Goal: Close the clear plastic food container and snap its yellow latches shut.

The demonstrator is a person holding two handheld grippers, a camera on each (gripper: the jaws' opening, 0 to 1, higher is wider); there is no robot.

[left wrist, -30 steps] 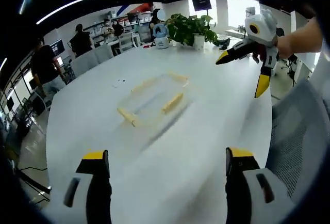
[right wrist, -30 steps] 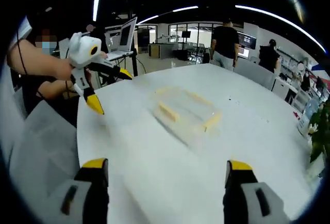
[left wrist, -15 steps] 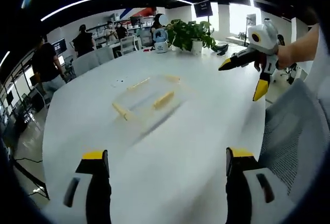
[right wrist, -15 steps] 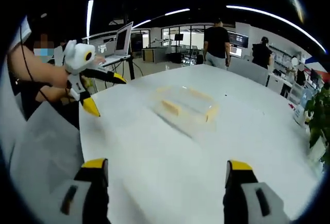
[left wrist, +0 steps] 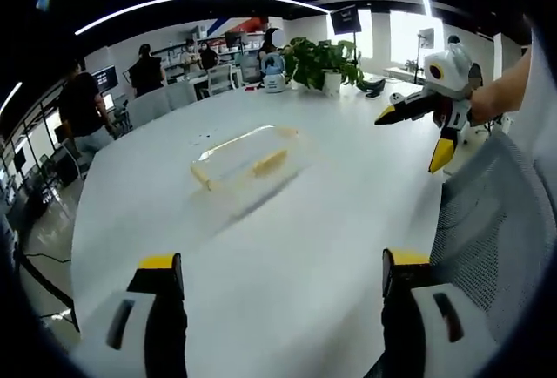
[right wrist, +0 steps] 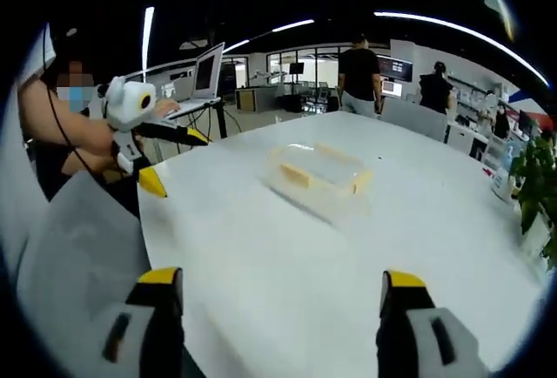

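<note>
- Left gripper view shows the clear plastic food container (left wrist: pixel 246 156) out in the middle of the round white table (left wrist: pixel 287 247), well beyond the left gripper (left wrist: pixel 274 282), whose jaws stand released and wide, holding nothing.
- Right gripper view puts the same container (right wrist: pixel 320 169) far ahead of the right gripper (right wrist: pixel 271 295), also spread wide and empty.
- Each tool appears in the other's view, off the table edge and well apart from the box: the right gripper (left wrist: pixel 418 130) at far right, the left gripper (right wrist: pixel 165 156) at far left.
- Yellow latches (right wrist: pixel 294 174) line the container's sides; whether the lid is seated, I cannot tell.
- Judged step: the approach, with no contact yet.
- Next move calls for bringing both tools in over opposite sides, pressing the lid down level, then pushing each latch closed.
</note>
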